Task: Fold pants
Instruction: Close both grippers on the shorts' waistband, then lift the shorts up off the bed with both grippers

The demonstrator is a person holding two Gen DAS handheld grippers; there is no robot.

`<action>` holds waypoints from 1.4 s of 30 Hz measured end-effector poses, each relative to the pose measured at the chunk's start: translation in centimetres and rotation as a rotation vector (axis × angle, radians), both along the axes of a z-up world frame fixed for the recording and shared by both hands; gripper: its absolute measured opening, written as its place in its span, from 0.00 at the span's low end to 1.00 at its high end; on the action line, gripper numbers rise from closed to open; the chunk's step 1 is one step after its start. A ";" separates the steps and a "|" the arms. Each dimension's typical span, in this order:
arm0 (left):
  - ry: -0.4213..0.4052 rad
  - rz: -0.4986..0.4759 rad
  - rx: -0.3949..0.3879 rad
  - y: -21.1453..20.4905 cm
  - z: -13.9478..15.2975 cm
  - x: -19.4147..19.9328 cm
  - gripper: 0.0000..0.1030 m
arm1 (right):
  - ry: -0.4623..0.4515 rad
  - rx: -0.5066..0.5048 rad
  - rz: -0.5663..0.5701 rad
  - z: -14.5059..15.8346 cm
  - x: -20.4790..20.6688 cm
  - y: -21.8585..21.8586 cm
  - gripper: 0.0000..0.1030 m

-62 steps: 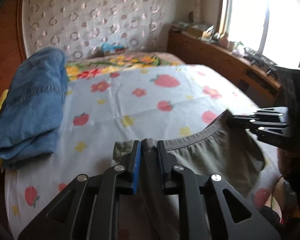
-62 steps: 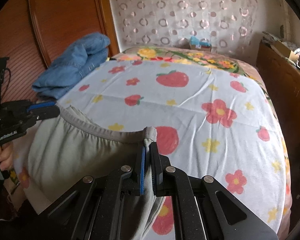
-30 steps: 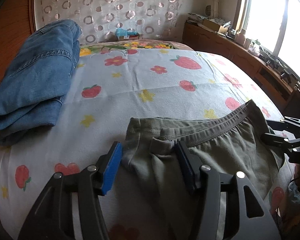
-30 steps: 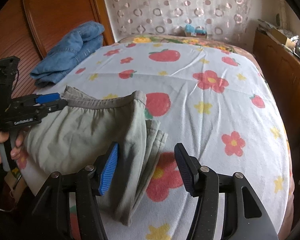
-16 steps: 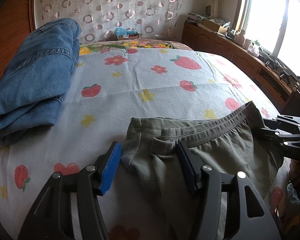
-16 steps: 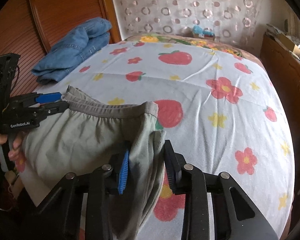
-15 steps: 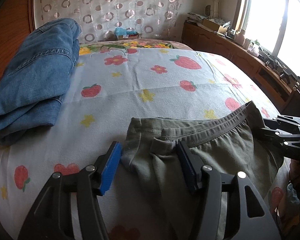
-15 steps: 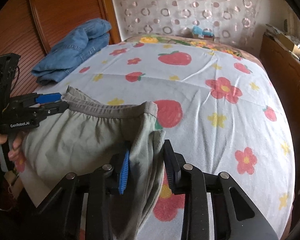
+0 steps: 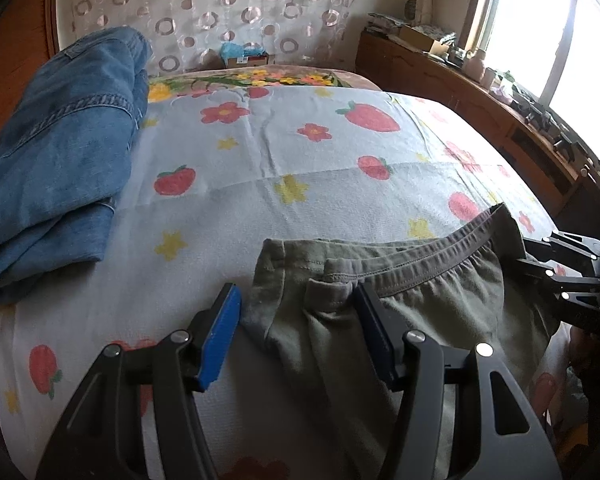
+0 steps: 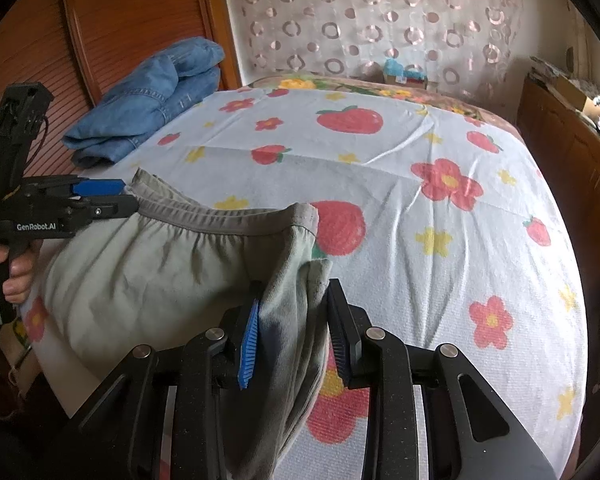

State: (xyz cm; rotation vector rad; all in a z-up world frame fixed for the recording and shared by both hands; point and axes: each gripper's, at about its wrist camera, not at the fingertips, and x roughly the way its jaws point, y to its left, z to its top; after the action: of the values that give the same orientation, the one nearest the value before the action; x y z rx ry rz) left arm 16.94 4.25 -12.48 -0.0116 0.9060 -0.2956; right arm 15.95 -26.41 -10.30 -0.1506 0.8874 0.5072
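Olive pants [image 9: 400, 320], crumpled, waistband gathered

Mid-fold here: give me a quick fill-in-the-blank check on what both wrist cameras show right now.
1. The olive pants lie on a sheet printed with flowers, stars and ____.
2. The folded jeans by the bed's wooden side are ____ in colour.
3. The left gripper straddles a corner of the pants with its jaws ____.

Missing words: strawberries; blue; open
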 end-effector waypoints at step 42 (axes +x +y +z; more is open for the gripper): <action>-0.283 -0.081 -0.135 -1.3 9.1 -7.2 0.11 | -0.204 0.116 0.026 8.4 -5.0 0.4 0.09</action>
State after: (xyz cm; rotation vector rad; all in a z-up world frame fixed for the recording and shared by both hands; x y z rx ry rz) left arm 9.77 2.93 -3.40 -0.0567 0.6058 -0.4226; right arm 10.91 -26.01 -1.86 -0.1061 0.6557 0.5559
